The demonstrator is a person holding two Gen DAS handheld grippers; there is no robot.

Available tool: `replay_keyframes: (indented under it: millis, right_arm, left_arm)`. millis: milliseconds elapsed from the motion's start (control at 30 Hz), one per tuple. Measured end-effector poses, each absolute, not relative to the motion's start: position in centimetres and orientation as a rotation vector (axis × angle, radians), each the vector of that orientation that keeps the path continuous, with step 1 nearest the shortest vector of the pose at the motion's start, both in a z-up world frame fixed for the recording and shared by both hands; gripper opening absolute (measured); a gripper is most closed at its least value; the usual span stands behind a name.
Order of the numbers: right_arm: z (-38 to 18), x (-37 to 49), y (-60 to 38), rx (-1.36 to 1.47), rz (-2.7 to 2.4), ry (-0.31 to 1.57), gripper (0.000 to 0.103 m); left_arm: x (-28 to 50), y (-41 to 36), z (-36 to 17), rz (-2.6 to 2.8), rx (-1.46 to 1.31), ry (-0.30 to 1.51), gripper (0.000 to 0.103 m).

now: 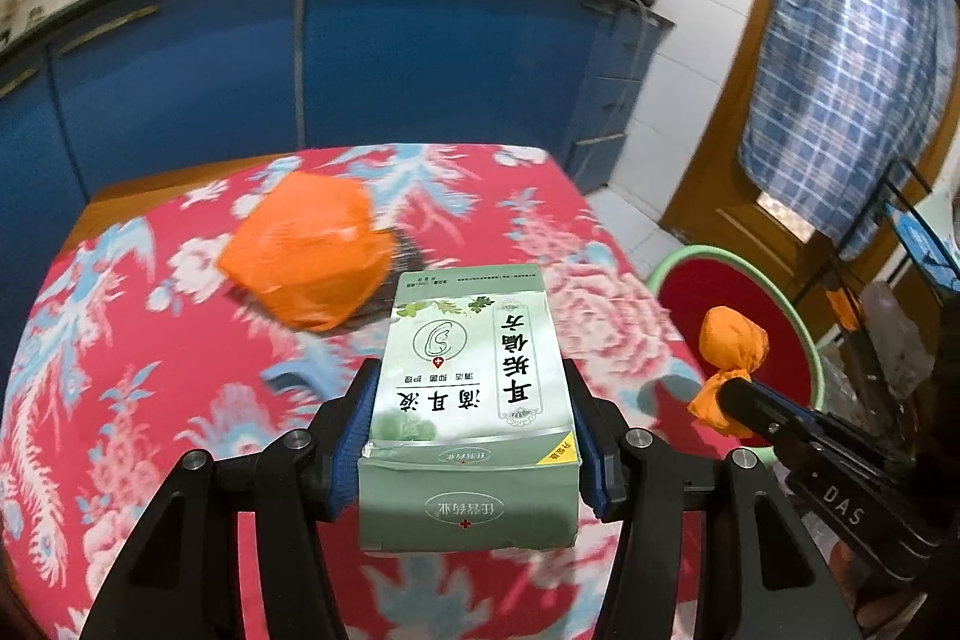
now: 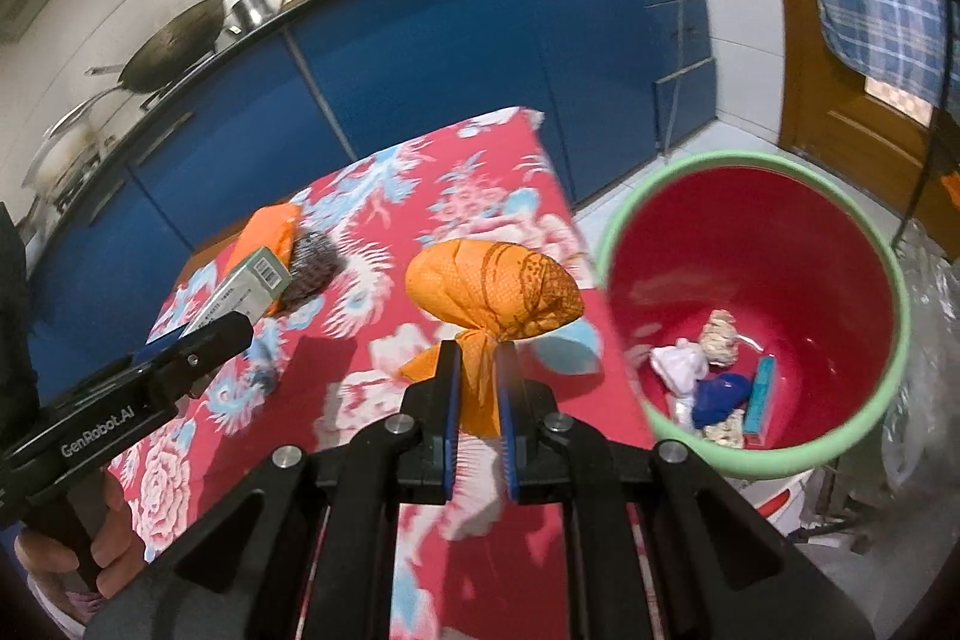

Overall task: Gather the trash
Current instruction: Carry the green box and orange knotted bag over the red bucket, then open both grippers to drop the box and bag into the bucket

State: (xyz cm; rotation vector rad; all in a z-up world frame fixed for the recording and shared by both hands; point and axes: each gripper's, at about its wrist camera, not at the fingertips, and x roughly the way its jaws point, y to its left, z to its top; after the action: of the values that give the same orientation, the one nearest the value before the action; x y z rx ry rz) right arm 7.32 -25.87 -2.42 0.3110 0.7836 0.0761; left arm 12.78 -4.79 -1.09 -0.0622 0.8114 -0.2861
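Left wrist view: my left hand-held gripper [image 1: 474, 436] clamps the green carton [image 1: 471, 400], smooth stiff cardboard, above the floral counter [image 1: 120, 400]; I'd keep it level.
Right wrist view: my right hand-held gripper [image 2: 480, 400], nearly closed, pinches the orange wad [image 2: 492, 289], crinkly and knotted, beside the red bucket [image 2: 780, 466]; I'd release over its middle.

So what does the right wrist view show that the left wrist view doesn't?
Only the right wrist view looks into the red bucket and shows the trash in it, and shows a hand holding the left claw's handle. Only the left wrist view shows the green box's printed face clamped in the left claw. Both show the floral tablecloth, the orange bag on it, and the right claw shut on the tied orange bundle.
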Motion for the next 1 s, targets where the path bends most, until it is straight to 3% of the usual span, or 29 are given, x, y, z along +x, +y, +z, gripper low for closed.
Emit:
replay_keyframes:
  millis: [1000]
  right_arm:
    - [-6.5, 5.8, -39.3, 0.566, -0.136, 0.764, 0.018]
  left_arm:
    - [14.5, -22.2, -3.5, -0.497, 0.157, 0.856, 0.058]
